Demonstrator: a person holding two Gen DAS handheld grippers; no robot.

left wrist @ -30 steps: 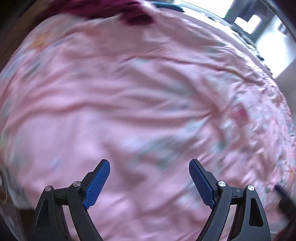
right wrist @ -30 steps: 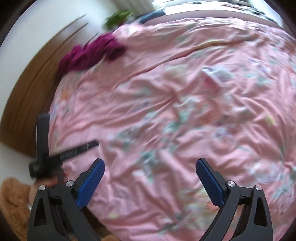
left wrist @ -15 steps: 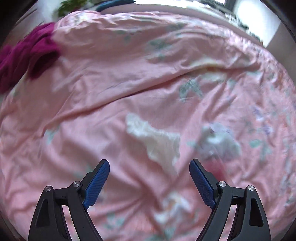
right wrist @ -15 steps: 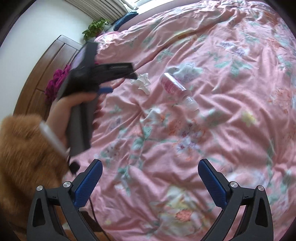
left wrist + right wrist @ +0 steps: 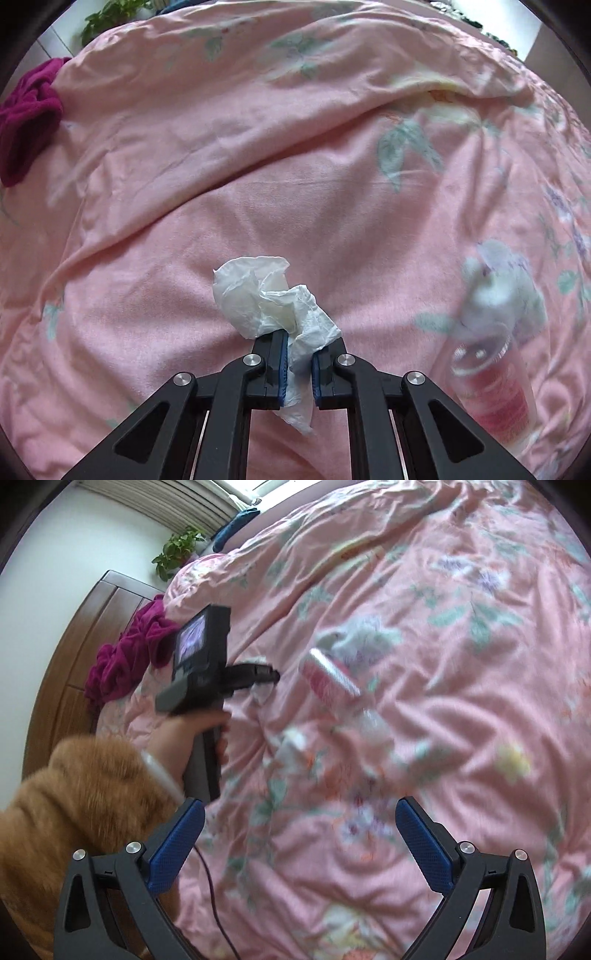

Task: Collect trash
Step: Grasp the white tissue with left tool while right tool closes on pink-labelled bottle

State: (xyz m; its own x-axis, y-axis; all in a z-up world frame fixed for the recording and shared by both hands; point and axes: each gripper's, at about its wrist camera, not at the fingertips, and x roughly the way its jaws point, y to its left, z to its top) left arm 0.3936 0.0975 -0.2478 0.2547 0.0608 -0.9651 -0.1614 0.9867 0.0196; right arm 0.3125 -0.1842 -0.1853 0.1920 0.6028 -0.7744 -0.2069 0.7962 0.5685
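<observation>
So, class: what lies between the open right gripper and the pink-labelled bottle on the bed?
In the right wrist view, only rumpled pink floral bedcover lies between the right gripper and the bottle. A blurred white scrap sits just left of that line.

- Your left gripper [image 5: 297, 363] covers the lower middle of the crumpled tissue [image 5: 273, 299]; in the right wrist view you see only a blurred white scrap of it.
- The plastic bottle [image 5: 495, 384] is smeared by motion blur in both views, so you cannot read its pink label.
- The second white wad [image 5: 506, 284] beyond the bottle's cap is too blurred to tell paper from printed flower.
- The magenta cloth [image 5: 26, 114] is cut off by the left wrist view's edge.
- Small white scraps [image 5: 291, 742] on the pink duvet [image 5: 295, 166] are blurred beyond identifying.
</observation>
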